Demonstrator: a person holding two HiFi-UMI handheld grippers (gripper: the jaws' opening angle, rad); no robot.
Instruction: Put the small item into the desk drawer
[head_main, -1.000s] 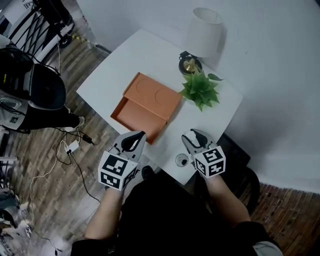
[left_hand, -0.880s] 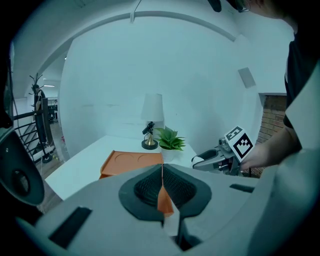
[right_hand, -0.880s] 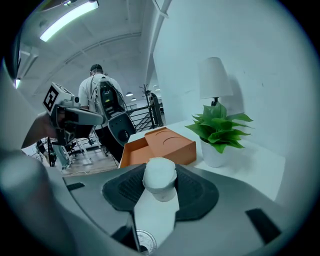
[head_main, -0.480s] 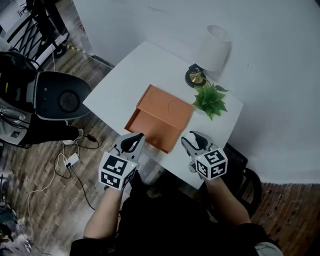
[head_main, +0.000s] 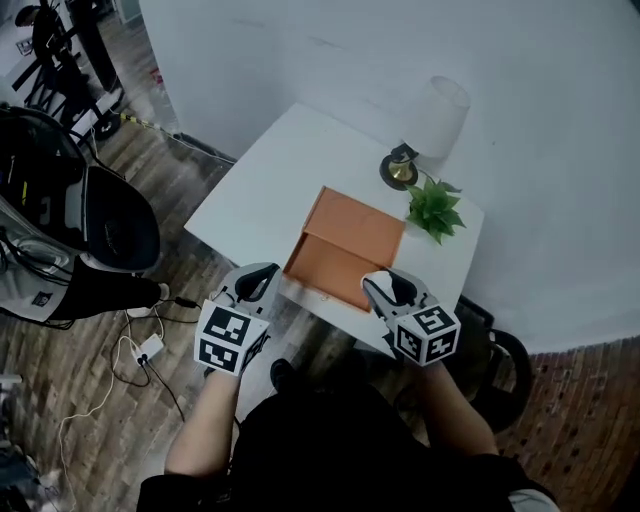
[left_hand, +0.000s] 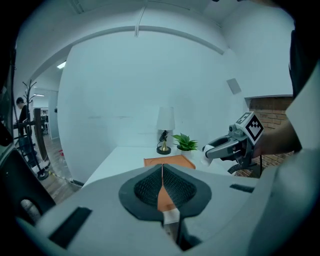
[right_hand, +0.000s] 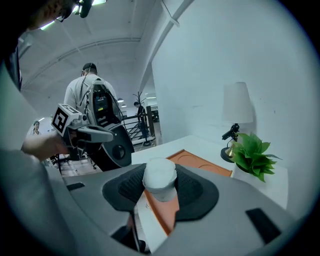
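Gripping a small white cup (right_hand: 160, 175) in the right tongs (head_main: 386, 288). Holding the left tongs (left_hand: 162, 187) closed, empty, near the table (head_main: 260, 190).

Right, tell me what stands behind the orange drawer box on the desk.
A table lamp with a white shade and a small green potted plant stand behind the orange drawer box. The plant's leaves hide its pot in the head view.
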